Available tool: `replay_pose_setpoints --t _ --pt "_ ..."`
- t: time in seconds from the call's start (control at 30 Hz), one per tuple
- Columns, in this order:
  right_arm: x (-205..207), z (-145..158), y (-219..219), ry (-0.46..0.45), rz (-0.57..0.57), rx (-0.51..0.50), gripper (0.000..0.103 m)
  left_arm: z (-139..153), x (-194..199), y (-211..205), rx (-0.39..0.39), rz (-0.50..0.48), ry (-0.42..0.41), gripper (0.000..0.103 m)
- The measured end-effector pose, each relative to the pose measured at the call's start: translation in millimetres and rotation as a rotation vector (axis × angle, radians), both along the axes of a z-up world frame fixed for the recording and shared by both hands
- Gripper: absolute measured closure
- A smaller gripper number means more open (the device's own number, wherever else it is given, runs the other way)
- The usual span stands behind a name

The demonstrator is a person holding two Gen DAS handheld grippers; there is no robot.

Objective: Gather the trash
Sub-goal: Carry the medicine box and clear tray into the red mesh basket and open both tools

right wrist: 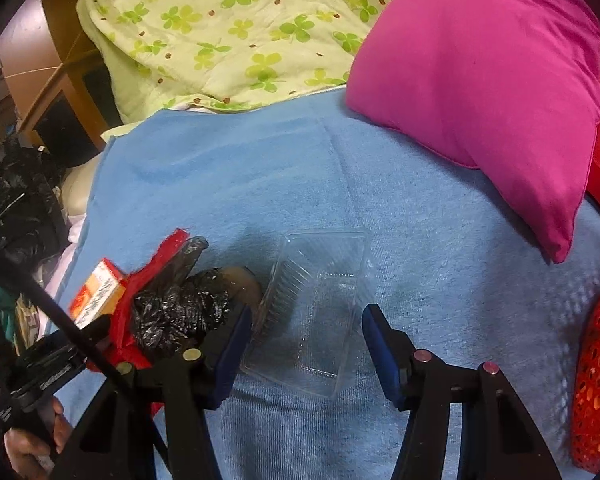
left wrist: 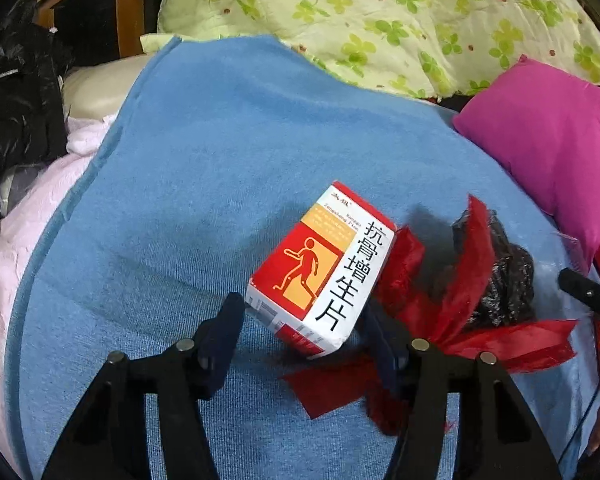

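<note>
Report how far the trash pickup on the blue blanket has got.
Nothing looks collected yet. In hand: the left gripper is closing its fingers around the medicine box, which sits tilted between them; a firm grip is not clear. The right gripper is open over the clear plastic tray. Left: the box, the tray, the crumpled black bag and the red plastic scraps, all on the blue blanket.
</note>
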State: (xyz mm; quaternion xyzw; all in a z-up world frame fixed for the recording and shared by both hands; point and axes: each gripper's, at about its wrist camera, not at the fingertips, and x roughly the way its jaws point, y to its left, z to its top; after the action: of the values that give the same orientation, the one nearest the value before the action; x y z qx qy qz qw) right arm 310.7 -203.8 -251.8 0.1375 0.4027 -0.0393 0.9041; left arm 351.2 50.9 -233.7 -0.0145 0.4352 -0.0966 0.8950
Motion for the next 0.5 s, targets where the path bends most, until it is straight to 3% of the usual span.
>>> replay_pose_setpoints --t 0.17,0.33,0.5 --pt "-10.8 12.1 -3.3 -0.048 0.016 0.003 0.042 9.1 -3.0 1.9 -0.011 0.030 -0.042 0.043" --pt "-31.2 31.5 -1.6 -0.132 0.041 -0.033 0.042 45.7 -18.5 3.4 -0.045 0.063 -0.152 0.043" --pt "-58.1 55.8 -7.3 -0.218 0.066 -0.036 0.042 89.6 -46.8 -5.2 -0.088 0.037 -0.292 0.043"
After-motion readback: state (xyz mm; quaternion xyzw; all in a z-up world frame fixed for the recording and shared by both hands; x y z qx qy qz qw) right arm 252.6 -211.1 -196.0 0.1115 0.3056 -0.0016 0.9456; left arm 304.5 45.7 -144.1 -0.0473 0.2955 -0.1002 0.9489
